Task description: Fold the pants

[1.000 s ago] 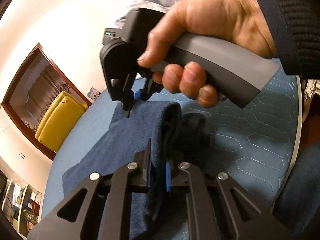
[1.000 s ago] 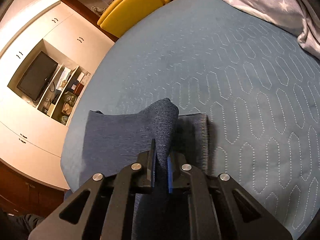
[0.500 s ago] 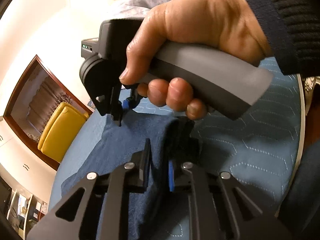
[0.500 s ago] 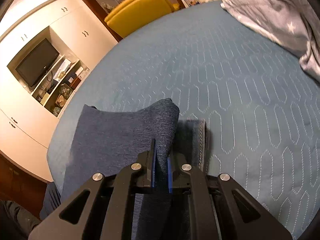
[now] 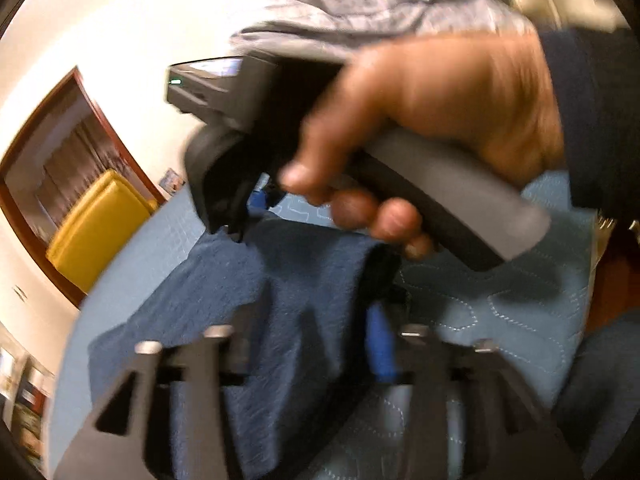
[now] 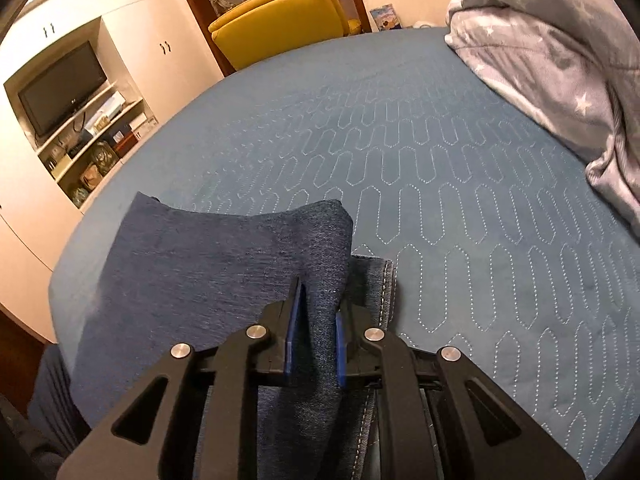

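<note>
**Fold laid over, release under way**

Your left gripper [image 5: 312, 344] has just been opening; its jaws stand spread around the pants [image 5: 256, 300] without pinching. Your right gripper [image 6: 313, 332] pinches the folded edge, over a lower layer. Remaining, apparently: release and smooth.

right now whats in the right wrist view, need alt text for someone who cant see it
The right gripper is shut on a raised fold of dark blue pants, which lie on a blue quilted bed. A grey star-print duvet is bunched at the right; a yellow chair and a shelf unit with a TV stand beyond the bed.
</note>
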Demonstrator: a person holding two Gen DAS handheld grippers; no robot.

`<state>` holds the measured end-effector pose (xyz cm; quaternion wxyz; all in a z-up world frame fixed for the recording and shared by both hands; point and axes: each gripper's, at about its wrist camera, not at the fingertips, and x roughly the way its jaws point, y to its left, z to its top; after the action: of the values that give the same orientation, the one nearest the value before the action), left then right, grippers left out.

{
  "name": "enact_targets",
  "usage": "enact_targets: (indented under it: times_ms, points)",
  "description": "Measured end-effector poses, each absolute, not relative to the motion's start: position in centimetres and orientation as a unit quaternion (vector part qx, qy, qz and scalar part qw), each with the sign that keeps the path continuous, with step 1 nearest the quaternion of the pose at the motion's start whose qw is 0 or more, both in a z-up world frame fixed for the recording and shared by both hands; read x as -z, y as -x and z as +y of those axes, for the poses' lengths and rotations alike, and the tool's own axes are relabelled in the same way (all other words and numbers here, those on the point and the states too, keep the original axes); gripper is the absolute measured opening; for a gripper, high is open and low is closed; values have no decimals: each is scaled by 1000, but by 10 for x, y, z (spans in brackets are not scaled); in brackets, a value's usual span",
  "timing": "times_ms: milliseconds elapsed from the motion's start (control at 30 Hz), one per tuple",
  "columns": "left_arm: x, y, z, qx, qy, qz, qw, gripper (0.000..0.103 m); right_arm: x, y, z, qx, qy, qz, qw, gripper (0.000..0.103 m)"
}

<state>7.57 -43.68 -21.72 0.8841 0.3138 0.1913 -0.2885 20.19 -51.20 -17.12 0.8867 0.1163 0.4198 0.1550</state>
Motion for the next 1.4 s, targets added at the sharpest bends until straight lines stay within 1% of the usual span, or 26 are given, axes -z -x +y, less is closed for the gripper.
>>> enact_targets:
  times_ms: [200,233,333,400,433,467,500,533,567,600,667,800,867,1000,1167,1233,1300,1333,1400]
  points:
    - [188,-60,-405,331,-250,200,888,69,171,-200,-509,-144,-104,417,892,11]
    - [177,-63,-397,333,-225,207,892,69,170,-199,-509,-143,-102,416,892,11]
    - [148,-97,-374,324,-169,219,905,69,165,-194,-507,-131,-89,412,897,14]
    - [132,-134,-357,302,-118,243,914,69,158,-190,-508,-115,-81,407,903,17]
    - [126,-161,-346,284,-86,262,919,68,153,-186,-509,-102,-78,400,907,20]
    - [123,-180,-341,269,-72,272,921,64,147,-180,-513,-84,-78,391,913,24]
    - [123,-201,-338,256,-66,284,922,54,143,-175,-515,-76,-81,386,916,25]
    - [127,-225,-339,254,-73,303,916,49,138,-169,-517,-66,-85,380,919,25]
    - [128,-239,-340,258,-73,320,909,39,134,-163,-518,-55,-87,376,921,25]
    - [134,-253,-342,266,-68,339,900,33,128,-153,-517,-44,-86,370,924,25]
    - [148,-281,-349,277,-57,378,881,25,123,-141,-513,-33,-88,368,925,25]
    - [181,-315,-366,284,-61,430,855,23,126,-115,-495,-6,-79,377,923,25]
    - [192,-324,-367,280,-63,438,852,23,133,-110,-490,0,-71,388,919,25]
    - [196,-332,-368,279,-53,445,849,24,170,-108,-491,18,-77,435,897,25]
    - [185,-327,-354,273,-39,447,851,25,180,-104,-493,24,-83,439,894,25]
    - [179,-319,-340,265,-31,449,853,30,181,-102,-492,33,-76,440,894,27]
    - [167,-302,-321,257,-26,439,860,48,178,-99,-490,46,-66,443,893,35]
    - [163,-295,-314,254,-24,435,864,51,177,-96,-488,52,-62,445,892,37]
    - [151,-275,-296,249,-21,428,869,61,172,-88,-486,68,-58,451,888,46]
